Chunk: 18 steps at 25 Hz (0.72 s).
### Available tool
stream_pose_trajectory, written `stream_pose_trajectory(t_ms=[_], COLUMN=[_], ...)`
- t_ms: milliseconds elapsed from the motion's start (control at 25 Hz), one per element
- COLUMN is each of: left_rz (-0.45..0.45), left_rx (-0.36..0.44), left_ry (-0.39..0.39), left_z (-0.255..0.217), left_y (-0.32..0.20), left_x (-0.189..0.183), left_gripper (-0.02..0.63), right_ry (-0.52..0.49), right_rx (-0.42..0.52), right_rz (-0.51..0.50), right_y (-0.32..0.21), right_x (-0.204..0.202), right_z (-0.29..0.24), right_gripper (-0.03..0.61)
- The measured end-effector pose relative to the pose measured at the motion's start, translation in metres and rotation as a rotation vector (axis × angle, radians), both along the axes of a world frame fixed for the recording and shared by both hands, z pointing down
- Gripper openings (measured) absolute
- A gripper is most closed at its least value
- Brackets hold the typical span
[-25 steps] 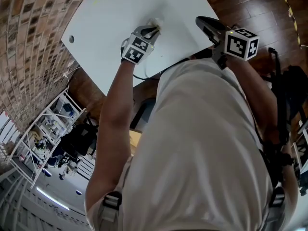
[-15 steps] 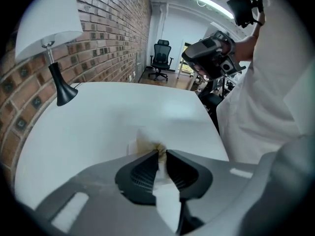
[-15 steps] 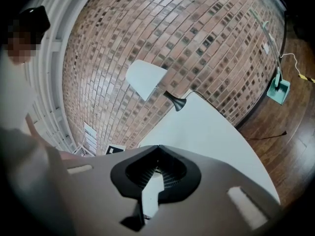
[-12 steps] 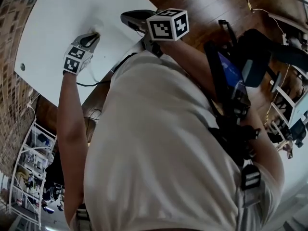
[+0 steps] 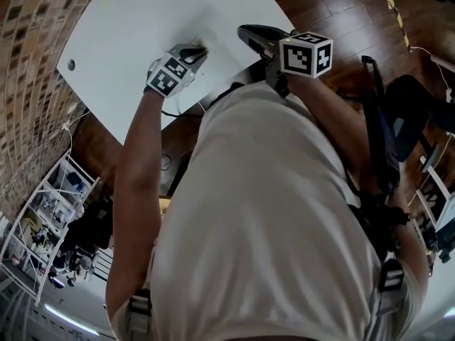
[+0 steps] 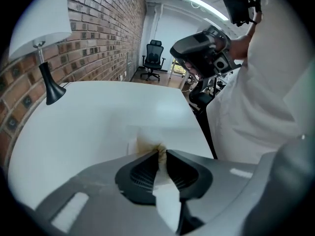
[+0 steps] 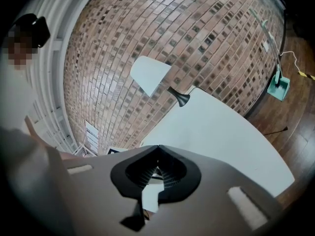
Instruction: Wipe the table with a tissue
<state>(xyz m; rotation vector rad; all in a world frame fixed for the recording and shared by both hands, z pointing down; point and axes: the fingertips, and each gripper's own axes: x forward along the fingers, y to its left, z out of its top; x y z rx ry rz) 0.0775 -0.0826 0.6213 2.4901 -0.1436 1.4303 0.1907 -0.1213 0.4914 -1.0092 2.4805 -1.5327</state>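
One stained tissue is clamped in the left hand-held gripper and pressed onto the white tabletop at lower centre of frame. Open tabletop extends directly ahead. The right hand-held gripper, closed on nothing, is farther from the tissue.

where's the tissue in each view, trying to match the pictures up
Head view: upper centre, at the tip of the left gripper; the tissue is white on white and hard to pick out.
Left gripper view: bottom centre, the tissue is pinched between the jaws, with its stained front end on the table.
Right gripper view: not in it.
Shared landmark: the white table shows in all three views.
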Motion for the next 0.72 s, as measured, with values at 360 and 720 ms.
stream_pose_trajectory(t_ms=[360, 720], left_rz=[-0.007, -0.071], left_rx=[-0.120, -0.191], left_ry=[0.030, 0.082], left_z=[-0.001, 0.000], left_y=[0.035, 0.077], left_x=[-0.019, -0.033], left_gripper=[0.058, 0.058], right_ry=[-0.002, 0.000], right_rx=[0.015, 0.023], right_rz=[-0.032, -0.055], right_y=[0.004, 0.024], right_x=[-0.025, -0.037], right_z=[-0.008, -0.011], right_gripper=[0.008, 0.008])
